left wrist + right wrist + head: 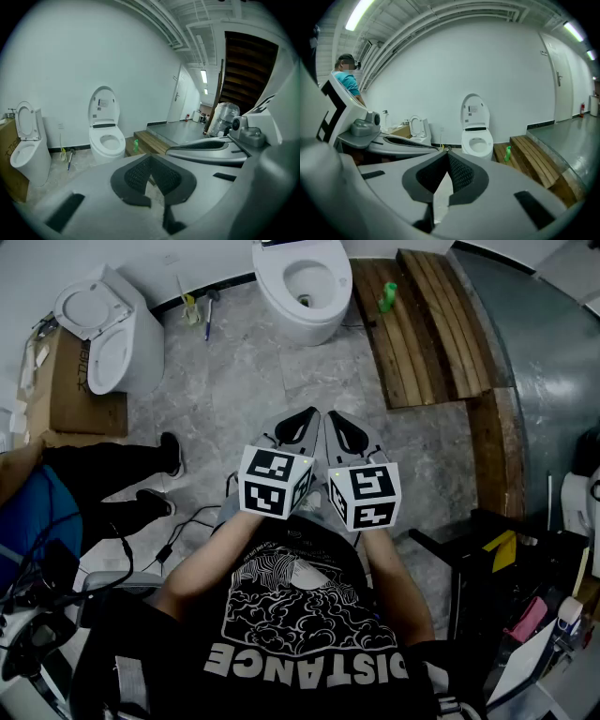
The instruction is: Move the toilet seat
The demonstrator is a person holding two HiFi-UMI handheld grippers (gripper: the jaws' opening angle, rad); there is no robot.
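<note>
The toilet seat [272,282] lies flat on the rim of the white toilet [302,320] at the far edge of the floor, against the wall, with its lid [104,107] tipped upright behind it, so the ring is bare and reachable from the front. Both claws are well apart from it: the left gripper [300,423] and the right gripper [347,432] sit side by side, close to the person's chest, angled a little downward and aimed roughly at that toilet, which reads as a ready stance before any approach. Each gripper view shows its ribbed pads pressed together with nothing between them, which suits carrying them across the room. Just beside the toilet, a wooden platform [431,324] runs along the floor's far right side with a green bottle [387,296] on its near-left corner. A second toilet [103,334] with its lid up stands at the far left edge beside a cardboard box [80,390]; since the grippers point at the middle one, that is probably the target. Cables [178,535] trail on the floor near another person's legs [112,488], a likely trip hazard.
</note>
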